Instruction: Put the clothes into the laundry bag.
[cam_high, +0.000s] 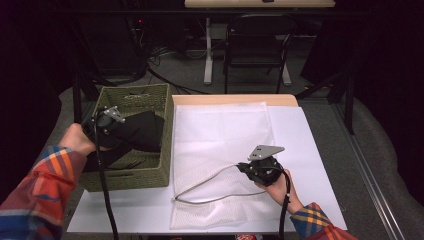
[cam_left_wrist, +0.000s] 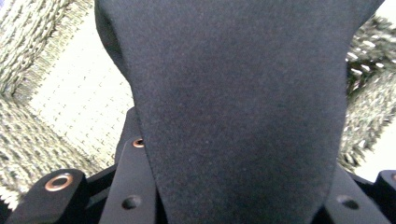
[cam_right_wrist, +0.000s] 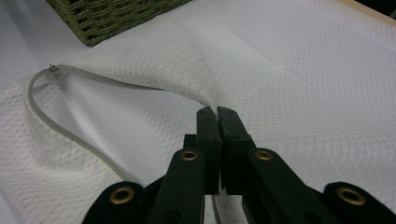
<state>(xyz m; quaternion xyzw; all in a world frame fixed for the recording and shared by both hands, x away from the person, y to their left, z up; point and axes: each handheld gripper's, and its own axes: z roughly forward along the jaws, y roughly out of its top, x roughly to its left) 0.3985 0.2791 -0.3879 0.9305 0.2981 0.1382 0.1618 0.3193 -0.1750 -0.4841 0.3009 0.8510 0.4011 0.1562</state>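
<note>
A white-covered counter (cam_high: 320, 150) spreads below me, seen from above. Across its middle lies a white mesh laundry bag (cam_high: 220, 135), flat, its near edge lifted into an open mouth rimmed by a grey zipper band (cam_high: 205, 187). At nine o'clock of the bag, touching its edge, stands a woven green basket (cam_high: 167, 120) at the counter's left side.

Over the basket, at roughly nine o'clock in the high view, my left gripper (cam_high: 107, 120) holds a black garment (cam_high: 142, 130); the cloth hangs partly inside the basket and partly above its rim. In the left gripper view the black fabric (cam_left_wrist: 233, 102) runs down between my jaws, which pinch it, with the basket's woven wall (cam_left_wrist: 28, 42) and pale floor behind.

At about five o'clock on the counter, my right gripper (cam_high: 260, 167) sits low over the bag. In the right gripper view my jaws are pressed together on a fold of the bag's upper mesh layer (cam_right_wrist: 217, 108), raising it off the lower layer.
</note>
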